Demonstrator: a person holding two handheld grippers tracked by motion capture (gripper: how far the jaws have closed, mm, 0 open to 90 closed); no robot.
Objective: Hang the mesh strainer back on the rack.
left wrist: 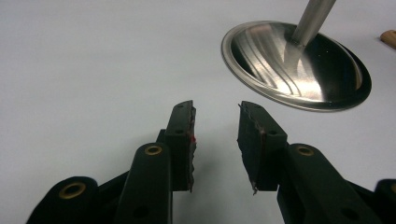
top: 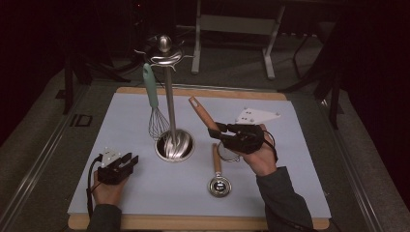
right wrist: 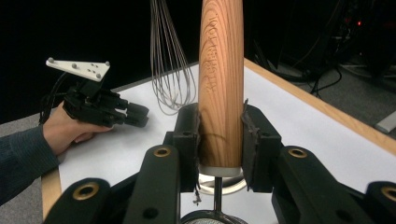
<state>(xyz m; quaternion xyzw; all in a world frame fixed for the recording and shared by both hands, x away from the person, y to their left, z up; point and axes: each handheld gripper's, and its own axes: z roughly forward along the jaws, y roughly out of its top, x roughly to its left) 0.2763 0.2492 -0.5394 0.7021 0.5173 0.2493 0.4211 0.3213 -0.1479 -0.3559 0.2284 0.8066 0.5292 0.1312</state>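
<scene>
Our right gripper [top: 218, 130] clamps the strainer's wooden handle [right wrist: 220, 84], right of the stand base [top: 175, 145]. Our left gripper [left wrist: 215, 135] rests near left, jaws apart.

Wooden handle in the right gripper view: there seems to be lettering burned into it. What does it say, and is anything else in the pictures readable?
Wooden handle held in the right gripper: one line of engraved letters runs along it, too blurred to read.
Second wooden-handled utensil on the mat: no lettering visible.
Whisk, stand, mat: no text visible.
</scene>
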